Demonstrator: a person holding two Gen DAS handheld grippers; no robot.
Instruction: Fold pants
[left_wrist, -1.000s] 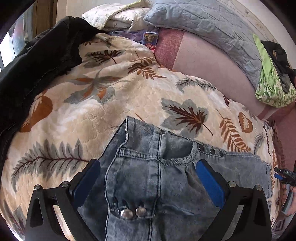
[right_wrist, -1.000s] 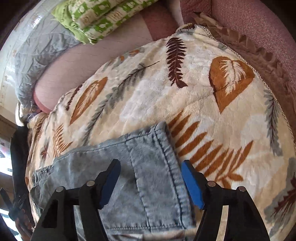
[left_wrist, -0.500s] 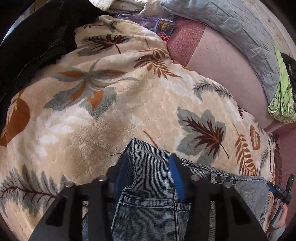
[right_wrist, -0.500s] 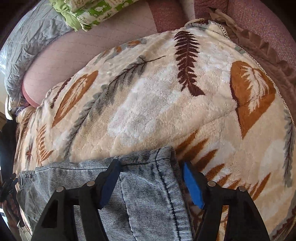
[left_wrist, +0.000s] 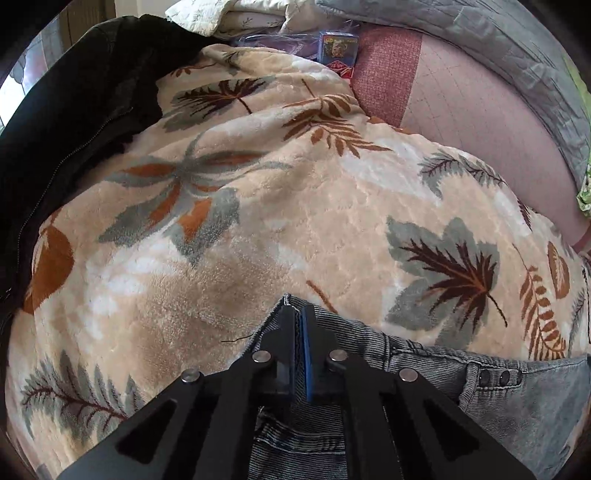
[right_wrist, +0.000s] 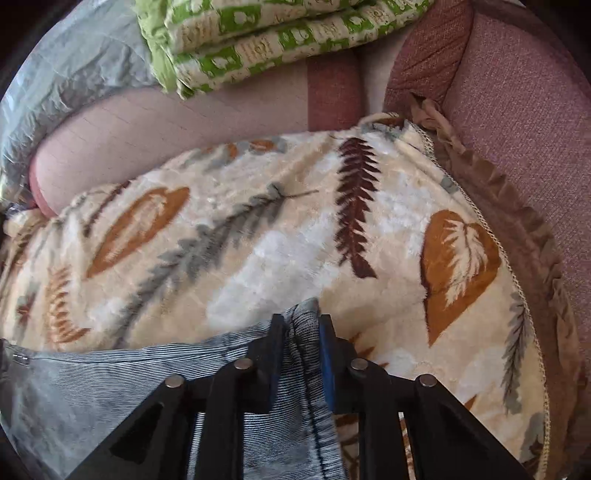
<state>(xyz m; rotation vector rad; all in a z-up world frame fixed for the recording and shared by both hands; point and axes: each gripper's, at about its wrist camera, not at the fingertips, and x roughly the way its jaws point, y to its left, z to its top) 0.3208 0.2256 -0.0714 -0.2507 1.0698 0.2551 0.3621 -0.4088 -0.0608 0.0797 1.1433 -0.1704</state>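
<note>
Washed blue-grey denim pants lie on a cream blanket with leaf prints. My left gripper is shut on the waistband corner of the pants at the bottom centre of the left wrist view. In the right wrist view the pants stretch to the left, and my right gripper is shut on their other far corner, with a fold of denim pinched between the blue pads. The blanket fills that view behind the jaws.
A black jacket lies at the left edge of the blanket. A grey quilt, a small printed box and pink bedding lie beyond. A green patterned folded cloth and a brown ruffled edge border the blanket.
Both grippers have closed from open onto the pants' far corners. Both have moved forward, so more blanket shows ahead of each.
</note>
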